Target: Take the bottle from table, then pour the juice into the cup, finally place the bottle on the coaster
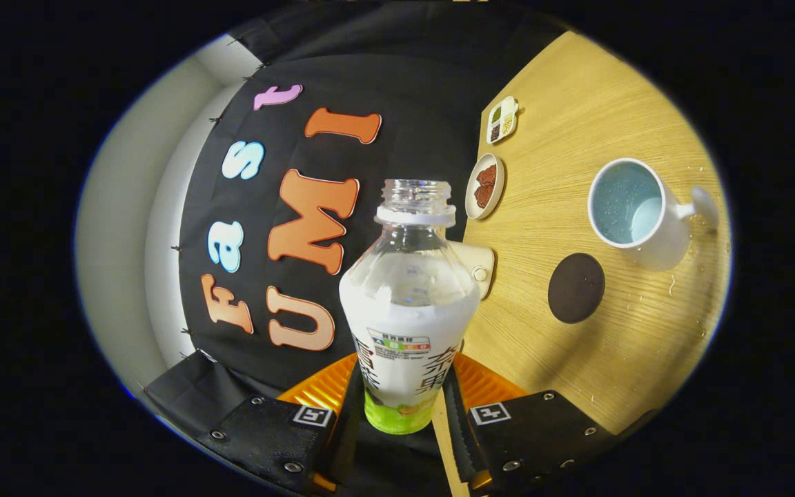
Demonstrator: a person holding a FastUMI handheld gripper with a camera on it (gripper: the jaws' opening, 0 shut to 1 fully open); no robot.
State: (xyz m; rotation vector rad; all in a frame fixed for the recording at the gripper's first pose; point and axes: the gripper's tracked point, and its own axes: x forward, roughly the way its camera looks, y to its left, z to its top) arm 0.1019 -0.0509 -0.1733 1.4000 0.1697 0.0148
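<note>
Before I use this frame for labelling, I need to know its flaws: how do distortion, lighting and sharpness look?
Gripper view: strong fisheye bending curves the table edge, and the scene sits rolled sideways. Lighting is even; soft shadows fall beside the cup and coaster. The bottle, clamped in the gripper, is sharp, with slight glare on its clear neck.

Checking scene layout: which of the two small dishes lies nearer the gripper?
The round dish of brown pieces, just beyond the held bottle; the divided dish sits farther.
</note>
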